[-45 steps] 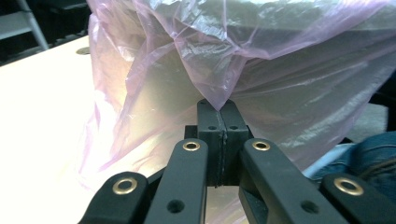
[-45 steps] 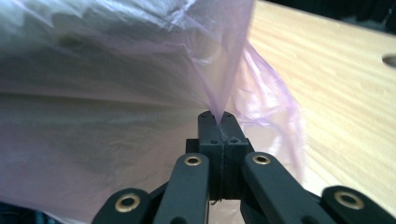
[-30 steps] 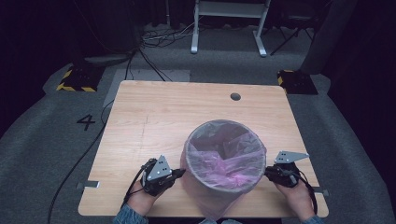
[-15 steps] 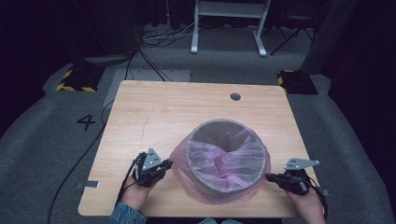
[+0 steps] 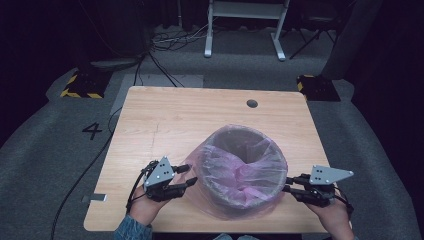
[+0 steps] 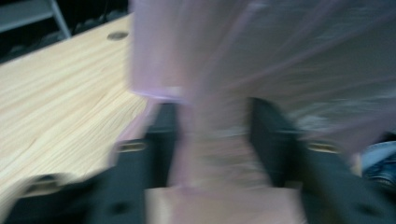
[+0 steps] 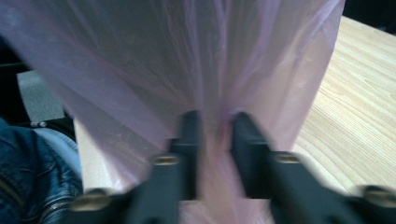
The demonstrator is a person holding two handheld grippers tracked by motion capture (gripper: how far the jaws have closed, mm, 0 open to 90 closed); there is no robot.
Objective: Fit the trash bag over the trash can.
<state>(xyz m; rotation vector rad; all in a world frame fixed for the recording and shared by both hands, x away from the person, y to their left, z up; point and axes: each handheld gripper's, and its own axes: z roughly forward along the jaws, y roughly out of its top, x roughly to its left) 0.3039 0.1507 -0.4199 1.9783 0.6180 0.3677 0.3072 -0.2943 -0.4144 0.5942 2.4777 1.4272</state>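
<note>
At the near edge of the worktop [image 5: 165,115], the right tool [image 7: 215,122] pinches the pink liner [image 5: 240,170] draped over the bin [image 5: 235,142]; the left tool [image 6: 212,126], jaws just narrowing, straddles a loose fold. Even, level pulls should prevent tearing.

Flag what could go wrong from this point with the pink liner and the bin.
1. The right tool pinches only a thin fold of the pink liner; the film could tear or slip free.
2. The left tool has jaws apart with liner bunched between them, so that side may be loose and the liner could come up unevenly.
3. The bin stands near the table's front edge and could tip.
</note>
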